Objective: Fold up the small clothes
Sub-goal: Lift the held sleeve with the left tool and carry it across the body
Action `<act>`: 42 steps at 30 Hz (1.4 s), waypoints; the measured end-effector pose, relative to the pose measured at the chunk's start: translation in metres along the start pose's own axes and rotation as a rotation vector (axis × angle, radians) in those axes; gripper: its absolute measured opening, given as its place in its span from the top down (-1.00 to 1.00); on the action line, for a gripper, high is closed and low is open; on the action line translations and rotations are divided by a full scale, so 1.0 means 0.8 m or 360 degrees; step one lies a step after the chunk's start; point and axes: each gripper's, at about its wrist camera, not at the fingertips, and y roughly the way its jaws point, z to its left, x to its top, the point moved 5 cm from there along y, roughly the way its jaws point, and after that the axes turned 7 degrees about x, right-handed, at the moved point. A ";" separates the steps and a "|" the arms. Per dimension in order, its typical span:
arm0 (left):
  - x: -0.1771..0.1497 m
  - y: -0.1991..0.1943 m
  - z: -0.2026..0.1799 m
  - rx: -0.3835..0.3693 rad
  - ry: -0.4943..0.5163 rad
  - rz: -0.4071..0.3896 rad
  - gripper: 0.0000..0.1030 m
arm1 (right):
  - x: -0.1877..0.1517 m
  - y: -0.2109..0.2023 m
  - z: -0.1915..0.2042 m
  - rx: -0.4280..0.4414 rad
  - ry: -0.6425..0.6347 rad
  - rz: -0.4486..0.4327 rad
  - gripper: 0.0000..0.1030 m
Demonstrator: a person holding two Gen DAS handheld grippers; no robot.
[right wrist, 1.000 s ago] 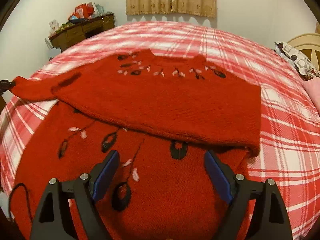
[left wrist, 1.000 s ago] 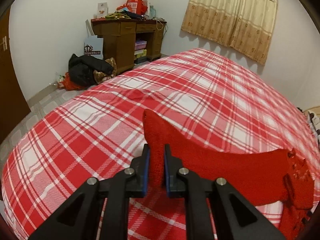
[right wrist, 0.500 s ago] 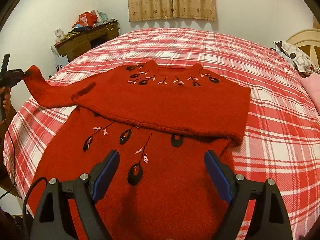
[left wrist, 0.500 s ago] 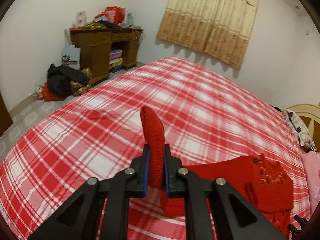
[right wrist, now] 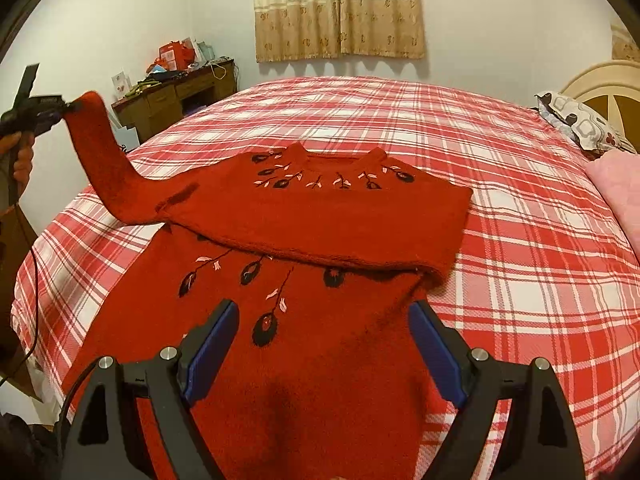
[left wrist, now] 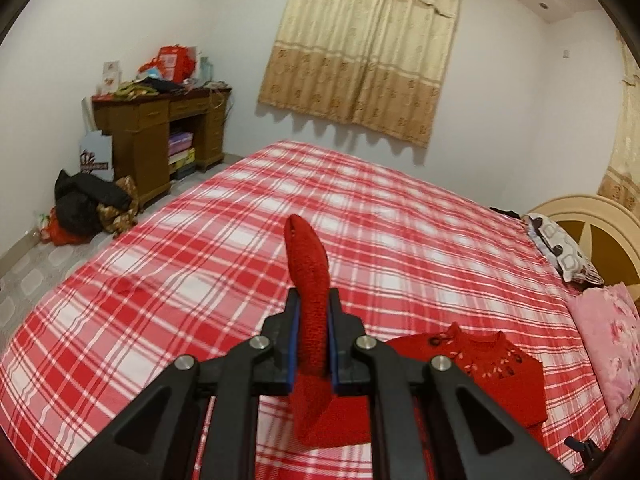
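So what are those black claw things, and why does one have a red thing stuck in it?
They are two grabbing tools, one in each of a person's hands, and each carries a little camera looking out along its two fingers. That gives two pictures, one per tool. A red sweater with dark flowers lies partly folded on a bed with a red checked sheet. The left gripper is shut on the end of the sweater's sleeve, holding it up off the bed. From the right camera you can see that tool far left, gripped by a hand. The right gripper is open and holds nothing, above the sweater's lower part.
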 end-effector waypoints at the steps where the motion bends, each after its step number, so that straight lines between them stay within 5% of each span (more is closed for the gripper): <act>1: 0.002 -0.002 -0.006 -0.0011 0.0005 -0.0005 0.76 | -0.002 -0.002 -0.001 0.0002 0.0003 -0.0002 -0.69; 42: 0.030 -0.036 -0.262 -0.0363 0.0234 -0.0101 0.76 | -0.055 -0.006 -0.049 0.0032 0.0191 -0.0014 -0.69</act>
